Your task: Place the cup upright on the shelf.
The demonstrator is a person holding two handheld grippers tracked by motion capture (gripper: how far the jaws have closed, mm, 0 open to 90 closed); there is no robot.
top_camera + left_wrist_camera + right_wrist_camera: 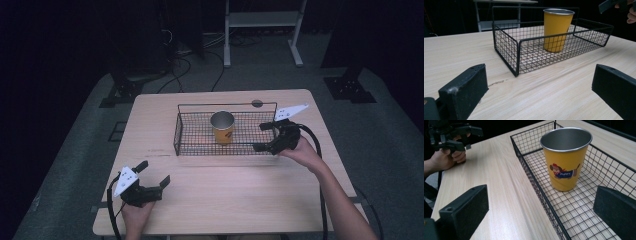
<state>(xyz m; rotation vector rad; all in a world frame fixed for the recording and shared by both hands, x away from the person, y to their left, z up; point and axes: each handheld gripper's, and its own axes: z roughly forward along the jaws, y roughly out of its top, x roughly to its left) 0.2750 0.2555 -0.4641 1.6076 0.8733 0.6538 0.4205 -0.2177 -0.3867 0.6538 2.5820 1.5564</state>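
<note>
From the high view, the yellow cup [223, 127] stands upright in the middle of the wire basket [184, 131] on the tabletop [220, 195]; the right tongs [266, 136] hover wide at the basket's right end, probably lining up a reach. In the left gripper view, the left tongs [539, 85] gape wide and empty, low over bare wood, well short of the basket. In the right gripper view, the cup's long axis is vertical, mouth up, puppy print facing the camera.

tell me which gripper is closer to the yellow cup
The right gripper, open at the wire basket's right end near the cup; the left gripper sits back by the table's near edge.
</note>
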